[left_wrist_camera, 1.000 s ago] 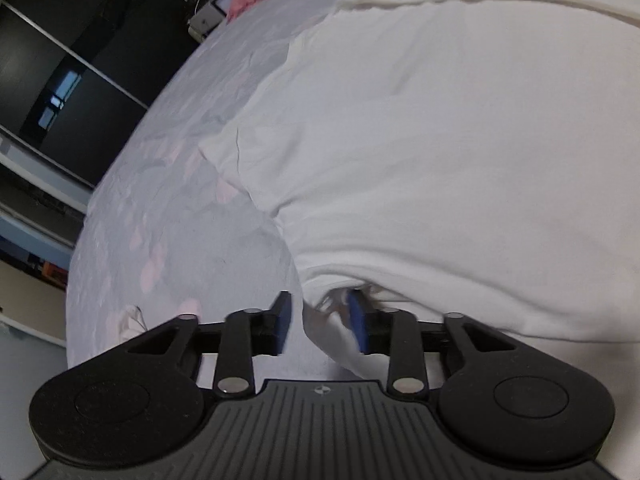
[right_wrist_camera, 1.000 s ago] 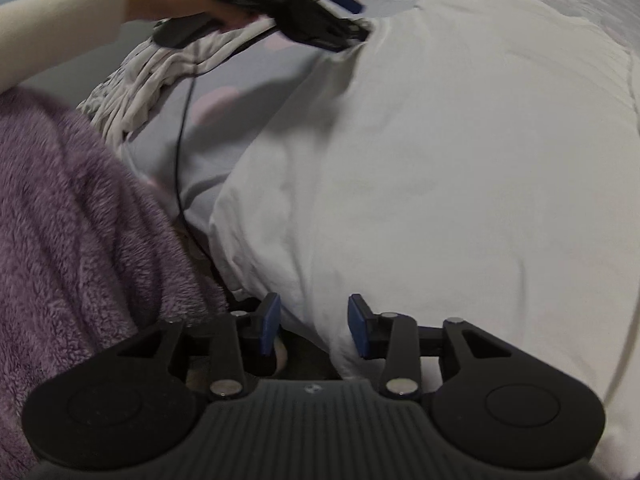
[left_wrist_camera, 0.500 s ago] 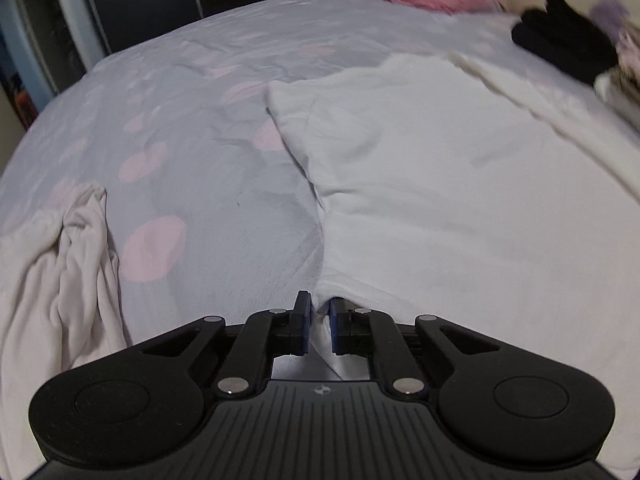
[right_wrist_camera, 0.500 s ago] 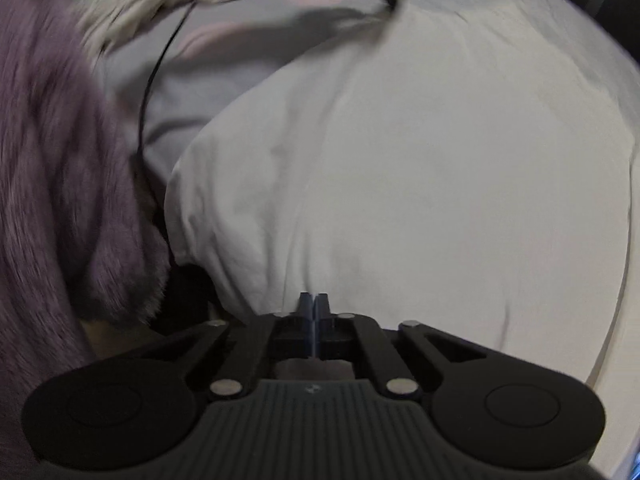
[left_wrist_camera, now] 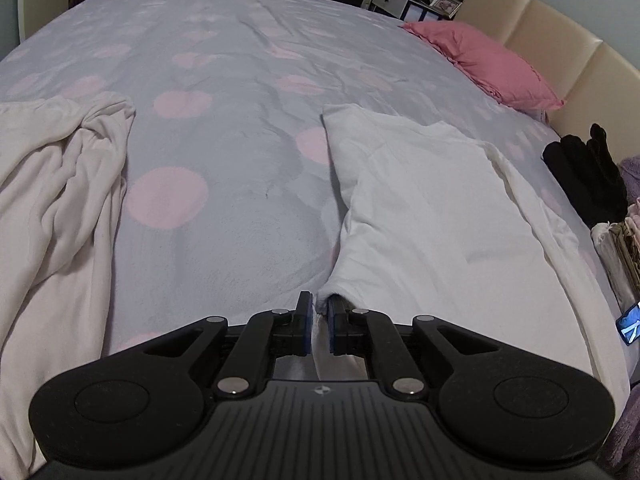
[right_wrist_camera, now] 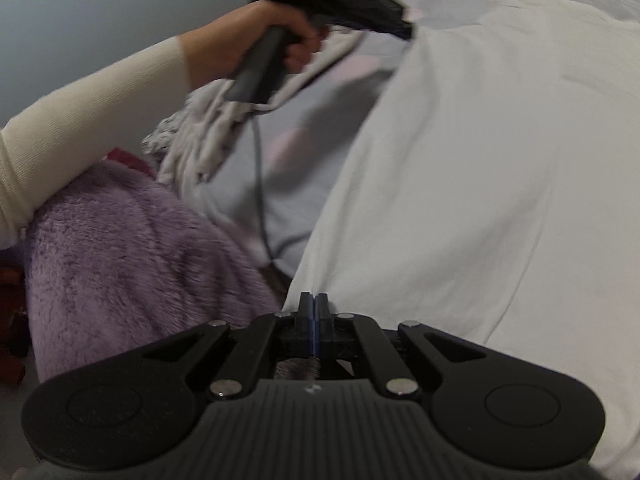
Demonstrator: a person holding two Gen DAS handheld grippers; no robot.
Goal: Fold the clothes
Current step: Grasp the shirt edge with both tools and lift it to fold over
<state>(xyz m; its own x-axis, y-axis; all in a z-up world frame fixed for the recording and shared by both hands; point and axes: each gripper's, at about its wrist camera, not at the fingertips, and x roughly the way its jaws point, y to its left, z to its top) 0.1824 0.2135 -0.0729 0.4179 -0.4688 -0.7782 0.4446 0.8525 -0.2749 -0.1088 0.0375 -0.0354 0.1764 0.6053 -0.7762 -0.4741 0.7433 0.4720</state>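
Left wrist view: the left gripper, wide apart a second ago, is now clamped on the edge of the white garment, which is spread at centre right on the bed. A second garment is heaped at the left, a pillow upper right.

Right wrist view: the right gripper, earlier apart, is now pressed together at the garment's near corner; cloth between the pads cannot be confirmed. With both corners apparently taken, a fold can begin. A purple blanket crowds the lower left.

Right gripper, bottom centre: jaws pressed together at the near edge of a white garment filling the frame's right. Upper centre: left gripper, blurred, at the garment's far edge, gripped by a hand. Lower left: purple fleece.
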